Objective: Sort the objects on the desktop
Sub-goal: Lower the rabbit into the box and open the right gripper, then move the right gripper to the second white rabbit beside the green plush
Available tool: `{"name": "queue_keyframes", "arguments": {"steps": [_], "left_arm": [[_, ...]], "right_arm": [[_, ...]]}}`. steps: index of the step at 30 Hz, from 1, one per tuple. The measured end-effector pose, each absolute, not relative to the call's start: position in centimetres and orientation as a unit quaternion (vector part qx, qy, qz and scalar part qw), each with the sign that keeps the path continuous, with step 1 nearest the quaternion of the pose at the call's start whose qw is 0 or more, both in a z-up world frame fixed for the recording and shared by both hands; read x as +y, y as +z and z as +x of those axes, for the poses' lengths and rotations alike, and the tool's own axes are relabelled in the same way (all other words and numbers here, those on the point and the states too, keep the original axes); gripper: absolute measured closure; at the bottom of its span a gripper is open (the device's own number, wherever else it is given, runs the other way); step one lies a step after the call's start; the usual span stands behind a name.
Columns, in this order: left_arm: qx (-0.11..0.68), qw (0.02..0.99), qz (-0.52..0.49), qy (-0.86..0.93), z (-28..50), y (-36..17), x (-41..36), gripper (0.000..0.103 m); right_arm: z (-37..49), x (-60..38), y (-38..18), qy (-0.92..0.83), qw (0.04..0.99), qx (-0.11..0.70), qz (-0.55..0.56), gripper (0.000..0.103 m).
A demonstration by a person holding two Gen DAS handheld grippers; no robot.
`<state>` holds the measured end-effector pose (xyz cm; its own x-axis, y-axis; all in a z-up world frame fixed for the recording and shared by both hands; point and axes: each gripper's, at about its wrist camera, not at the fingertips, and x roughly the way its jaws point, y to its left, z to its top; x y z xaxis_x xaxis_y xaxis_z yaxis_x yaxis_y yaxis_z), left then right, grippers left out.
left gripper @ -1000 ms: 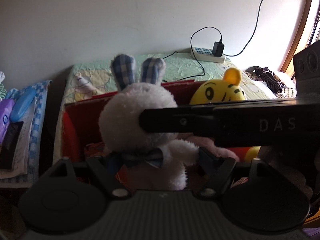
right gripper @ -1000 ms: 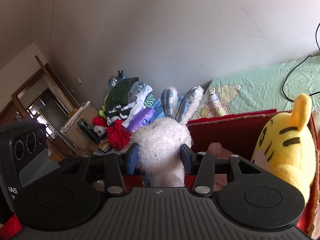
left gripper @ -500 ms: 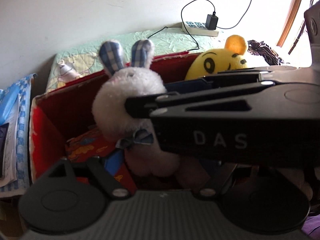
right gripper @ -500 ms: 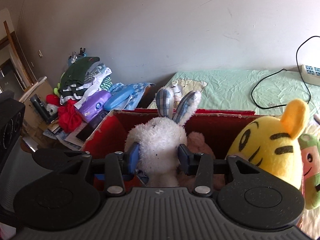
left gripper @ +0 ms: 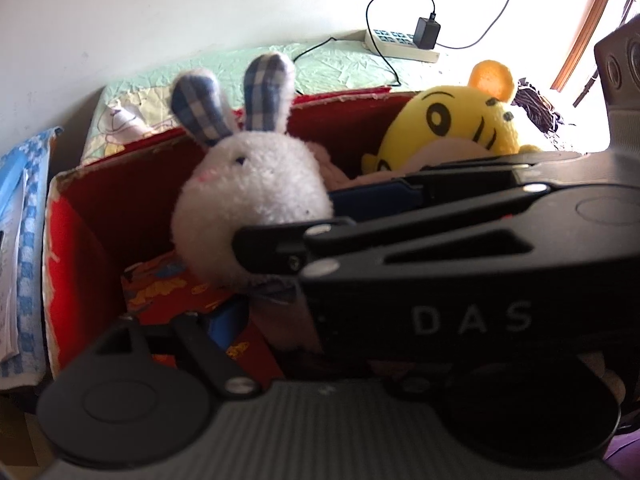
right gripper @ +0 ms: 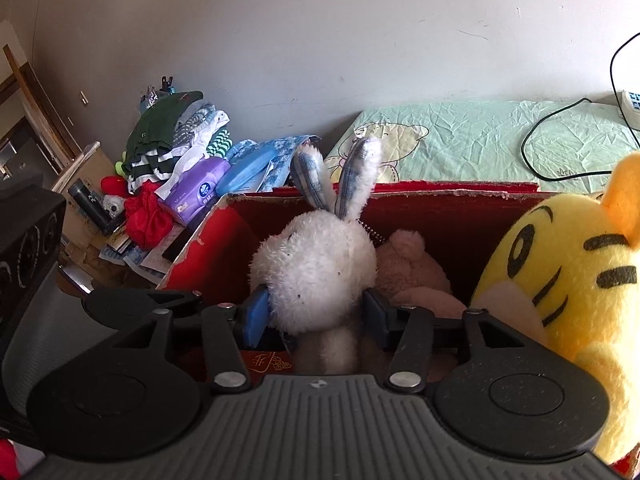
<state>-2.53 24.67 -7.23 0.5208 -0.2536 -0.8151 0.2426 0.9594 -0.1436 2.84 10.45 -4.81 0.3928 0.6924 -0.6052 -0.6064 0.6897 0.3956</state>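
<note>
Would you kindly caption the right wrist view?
Right gripper, jaws opening around white plush rabbit inside red box.

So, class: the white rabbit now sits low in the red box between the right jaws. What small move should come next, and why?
Probably finish opening the right gripper and draw it straight back. Its jaws are already opening either side of the white rabbit, which is down inside the red box beside the pink plush and the yellow tiger. Pulling back too soon could drag the rabbit out.
</note>
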Motion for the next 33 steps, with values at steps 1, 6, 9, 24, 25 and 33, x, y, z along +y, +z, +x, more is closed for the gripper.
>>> {"name": "queue_keyframes", "arguments": {"steps": [1,6,9,24,25,33], "left_arm": [[0.468,0.872,-0.005,-0.143,-2.5,-7.2,24.5,0.019],[0.466,0.873,0.000,-0.144,-2.8,-7.0,24.4,0.019],[0.463,0.874,-0.001,-0.147,-3.1,-6.8,24.5,0.018],[0.443,0.884,0.005,-0.147,-4.9,-5.7,24.1,0.015],[0.439,0.886,0.004,-0.146,-5.1,-5.4,24.1,0.014],[0.407,0.902,0.006,-0.144,-6.5,-3.3,22.3,0.014]], "right_arm": [[2.9,10.3,-4.8,0.389,0.832,0.389,0.062,0.048],[2.3,9.8,-4.1,0.389,0.836,0.381,0.073,0.045],[1.9,9.3,-3.7,0.386,0.839,0.376,0.075,0.044],[-0.2,4.4,-2.8,0.384,0.838,0.360,0.143,0.061],[-0.8,3.5,-2.6,0.386,0.838,0.354,0.152,0.061],[-3.1,-3.0,-2.0,0.345,0.853,0.326,0.216,0.061]]}}
